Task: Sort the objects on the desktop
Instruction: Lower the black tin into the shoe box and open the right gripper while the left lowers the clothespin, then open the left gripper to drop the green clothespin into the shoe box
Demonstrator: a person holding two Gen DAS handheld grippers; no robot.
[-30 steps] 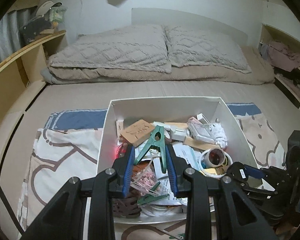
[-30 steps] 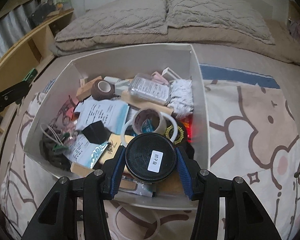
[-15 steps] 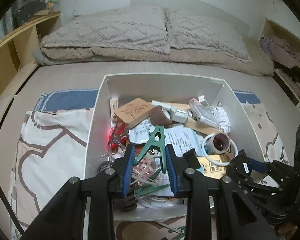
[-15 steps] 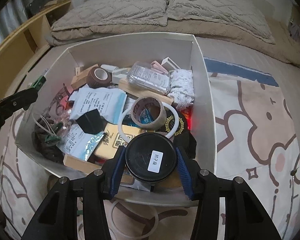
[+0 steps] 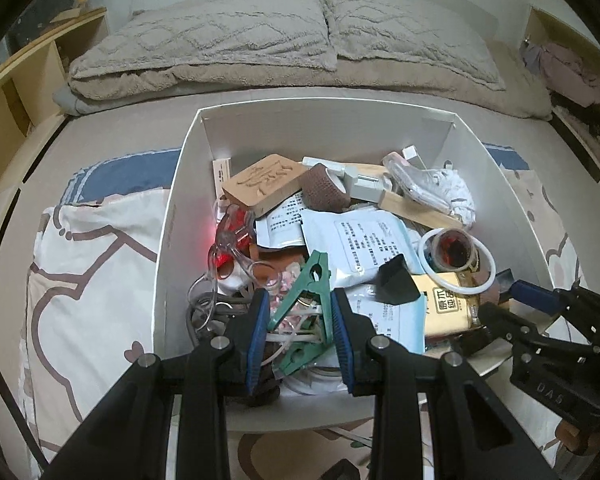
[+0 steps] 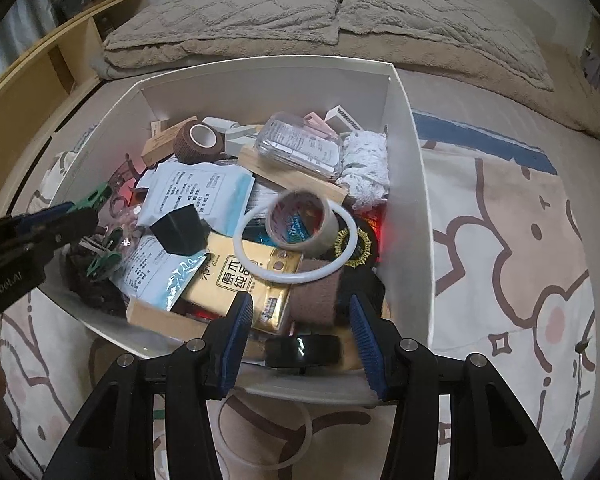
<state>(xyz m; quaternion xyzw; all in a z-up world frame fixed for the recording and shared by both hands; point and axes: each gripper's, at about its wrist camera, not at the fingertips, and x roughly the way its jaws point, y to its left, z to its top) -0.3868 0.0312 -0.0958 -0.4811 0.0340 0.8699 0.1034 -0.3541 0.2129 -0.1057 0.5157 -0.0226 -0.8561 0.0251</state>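
Currently: left gripper [image 5: 300,326] clamped on green clip [image 5: 306,304], long axis pointing ahead over the white box [image 5: 168,220]; right gripper [image 6: 300,334] apart, black tin [image 6: 302,351] loose between its fingers.

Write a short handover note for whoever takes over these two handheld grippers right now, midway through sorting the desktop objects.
Left gripper: shut on the green plastic spring clip, held over the near-left part of the white rectangular box.
Right gripper: fingers apart. The black round tin lies edge-on between them, seemingly just inside the box's near wall, and they do not appear to touch it.
Done: a pile of clutter already lies in the box.
Left: probably release the clip into the box, then draw the right gripper back from the tin.
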